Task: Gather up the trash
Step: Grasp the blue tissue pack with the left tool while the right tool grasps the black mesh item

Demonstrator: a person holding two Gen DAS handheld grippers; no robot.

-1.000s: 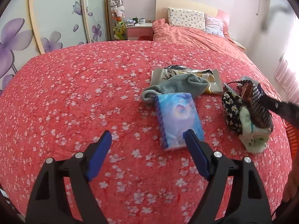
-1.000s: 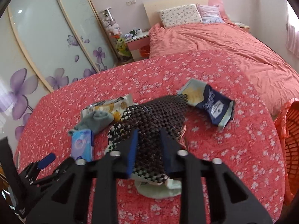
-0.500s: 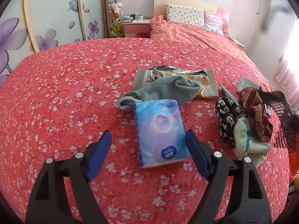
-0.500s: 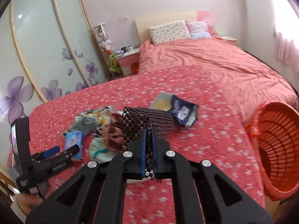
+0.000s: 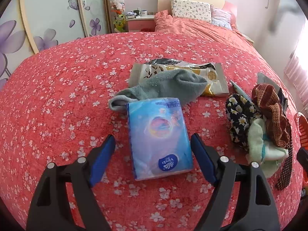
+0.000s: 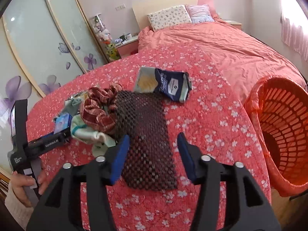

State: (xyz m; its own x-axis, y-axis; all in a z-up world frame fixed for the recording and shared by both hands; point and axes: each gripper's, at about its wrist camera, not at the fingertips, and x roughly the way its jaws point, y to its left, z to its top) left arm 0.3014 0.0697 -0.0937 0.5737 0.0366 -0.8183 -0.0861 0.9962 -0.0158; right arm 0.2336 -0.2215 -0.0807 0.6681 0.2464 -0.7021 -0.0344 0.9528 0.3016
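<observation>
A blue tissue pack (image 5: 159, 138) lies flat on the red flowered bedspread (image 5: 57, 100). My left gripper (image 5: 153, 150) stands open astride its near end, with neither pad touching it. A grey sock (image 5: 163, 88) lies over a snack wrapper (image 5: 211, 75) just behind the pack. My right gripper (image 6: 153, 154) has its jaws opening. A dark checkered mesh cloth (image 6: 148, 134) hangs loose between them, and the right pad is clear of it. A blue and white wrapper (image 6: 163, 82) lies further back.
An orange slatted basket (image 6: 279, 134) stands off the bed's right edge. A heap of socks and a red-brown knit cloth (image 6: 100, 107) lies left of the mesh cloth. A hand (image 6: 25, 182) holds the left gripper (image 6: 38, 146). Pillows lie at the far end.
The right gripper, shut on the mesh cloth before, swung right toward the basket and has let its jaws open. The left gripper came closer, over the tissue pack.
</observation>
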